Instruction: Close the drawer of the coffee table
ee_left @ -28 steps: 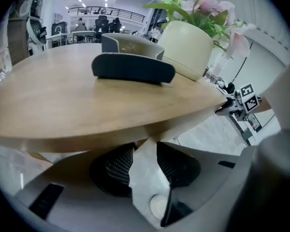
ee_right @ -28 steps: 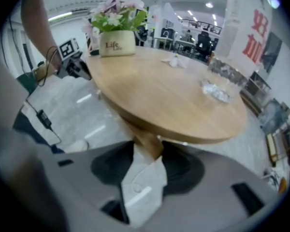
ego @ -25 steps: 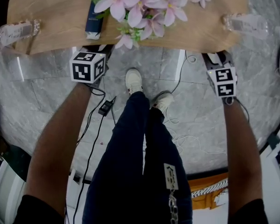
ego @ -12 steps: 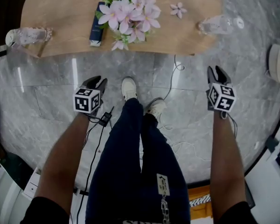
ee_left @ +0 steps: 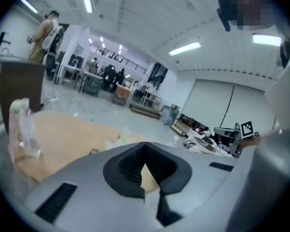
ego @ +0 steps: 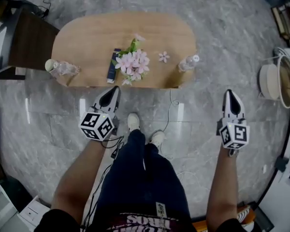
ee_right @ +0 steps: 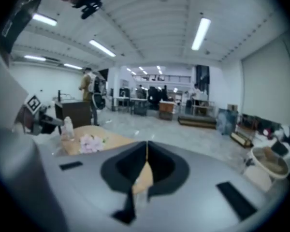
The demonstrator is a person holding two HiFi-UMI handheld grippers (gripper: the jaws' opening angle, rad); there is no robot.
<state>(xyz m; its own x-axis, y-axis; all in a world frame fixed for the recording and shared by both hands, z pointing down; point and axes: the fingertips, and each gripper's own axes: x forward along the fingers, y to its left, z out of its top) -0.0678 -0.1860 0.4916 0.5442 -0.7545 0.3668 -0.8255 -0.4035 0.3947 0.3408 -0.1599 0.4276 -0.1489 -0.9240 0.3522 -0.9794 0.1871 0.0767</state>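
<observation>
**Head view.** A coffee table (ego: 87,37), an oval light-wood top, is set on a grey marble floor (ego: 38,124) ahead of the person's shoes (ego: 134,121). Listed on the top:
- a bunch of pink flowers (ego: 133,64) near the middle
- a blue box (ego: 113,65) touching the flowers on the left
- one loose blossom (ego: 164,57) to the right
- a clear bottle (ego: 62,68) lying at the left end
- a second bottle (ego: 188,62) at the right end

The drawer cannot be made out under the near edge. The left gripper (ego: 116,89) is held just short of that edge. The right gripper (ego: 231,95) is held well apart from it, over bare floor. Cables (ego: 171,103) are trailed across the floor. A dark cabinet (ego: 29,42) is placed left of the table, and a round pot (ego: 270,81) stands far right.

**Left gripper view.** The jaws have just been closing and are seen pressed together, with nothing between them. The table top and the left bottle are seen beyond, in a large white hall under strip lights (ee_left: 185,48). A standing figure (ee_left: 41,35) is seen in the distance.

**Right gripper view.** The jaws have likewise just been closing and are seen together, empty. The table, flowers and a bottle are seen to the left. Desks (ee_right: 166,108) are ranged along the far wall.
</observation>
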